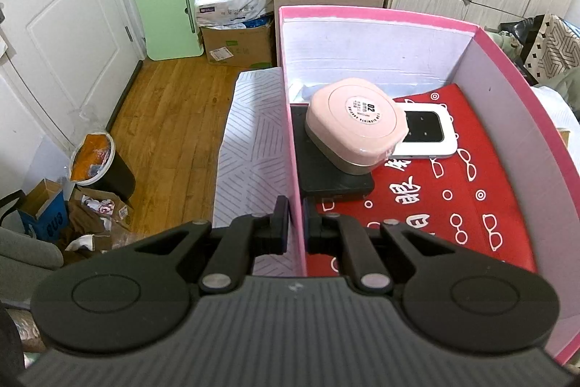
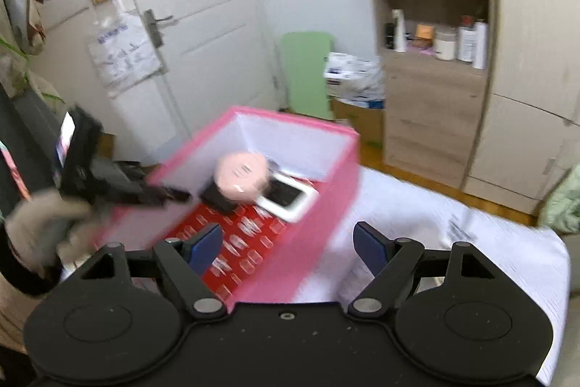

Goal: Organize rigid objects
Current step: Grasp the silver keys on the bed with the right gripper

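Pink cardboard box [image 1: 507,118], white inside, sits on a striped white cloth [image 1: 250,140]; in it a glossy rounded-square pink case [image 1: 357,126] rests on a flat black slab [image 1: 326,176], beside a white device [image 1: 431,133], all over red printed card. Left gripper [image 1: 296,216] pinches the box's thin side wall, jaws nearly closed. Right gripper [image 2: 286,242] hangs empty above the box's near corner, blue pads wide apart.

Even indoor light, fisheye-bent edges; right wrist view motion-blurred (left sharp).
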Available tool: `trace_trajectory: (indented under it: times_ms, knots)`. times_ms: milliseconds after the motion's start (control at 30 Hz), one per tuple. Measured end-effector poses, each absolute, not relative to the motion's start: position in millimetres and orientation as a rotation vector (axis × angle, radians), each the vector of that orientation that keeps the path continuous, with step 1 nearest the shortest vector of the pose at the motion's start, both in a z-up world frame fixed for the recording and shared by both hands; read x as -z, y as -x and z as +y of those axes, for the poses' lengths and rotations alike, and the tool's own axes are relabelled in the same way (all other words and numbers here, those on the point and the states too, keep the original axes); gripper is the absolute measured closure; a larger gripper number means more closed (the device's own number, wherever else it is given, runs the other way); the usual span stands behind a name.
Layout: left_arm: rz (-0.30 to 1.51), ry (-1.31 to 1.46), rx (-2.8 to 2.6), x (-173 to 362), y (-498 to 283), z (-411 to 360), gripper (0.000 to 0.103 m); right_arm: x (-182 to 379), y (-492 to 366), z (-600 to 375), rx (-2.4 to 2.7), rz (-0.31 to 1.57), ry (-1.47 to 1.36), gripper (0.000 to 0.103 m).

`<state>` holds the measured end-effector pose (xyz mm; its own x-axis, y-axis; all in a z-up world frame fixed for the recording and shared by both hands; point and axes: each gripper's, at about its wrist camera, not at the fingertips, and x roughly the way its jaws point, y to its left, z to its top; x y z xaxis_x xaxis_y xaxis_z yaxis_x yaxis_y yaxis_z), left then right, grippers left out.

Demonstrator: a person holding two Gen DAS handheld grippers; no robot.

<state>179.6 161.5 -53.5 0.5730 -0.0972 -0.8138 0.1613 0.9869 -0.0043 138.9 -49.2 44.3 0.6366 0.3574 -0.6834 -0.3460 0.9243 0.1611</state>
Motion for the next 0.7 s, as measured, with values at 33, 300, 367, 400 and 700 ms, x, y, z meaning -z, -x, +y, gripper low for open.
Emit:
trace_trajectory:
  times_ms: [33,300,367,400,700]
  knots:
    - [0.949,-0.072,0.152,53.5,-179.4,162.2,0.097,-36.5,-130.9,-54.3,-0.385,0.786,-0.005,0.02]
    - [0.95,-0.086,0.156,53.0,-179.9,161.7,0.097,33.4,-75.8,-86.7,-0.303,0.922,-0.061,0.024]
    - [0.95,-0.09,0.155,53.1,-179.9,161.1,0.097,45.7,-67.7,-90.6,-0.303,0.98,-0.085,0.026]
    - [0.95,-0.089,0.156,53.1,-180.0,161.0,0.097,50.8,-64.6,-92.3,-0.307,1.011,-0.096,0.027]
    - [0.949,-0.075,0.155,53.5,-179.9,163.0,0.097,75.9,-55.8,-61.4,-0.265,1.014,0.032,0.068]
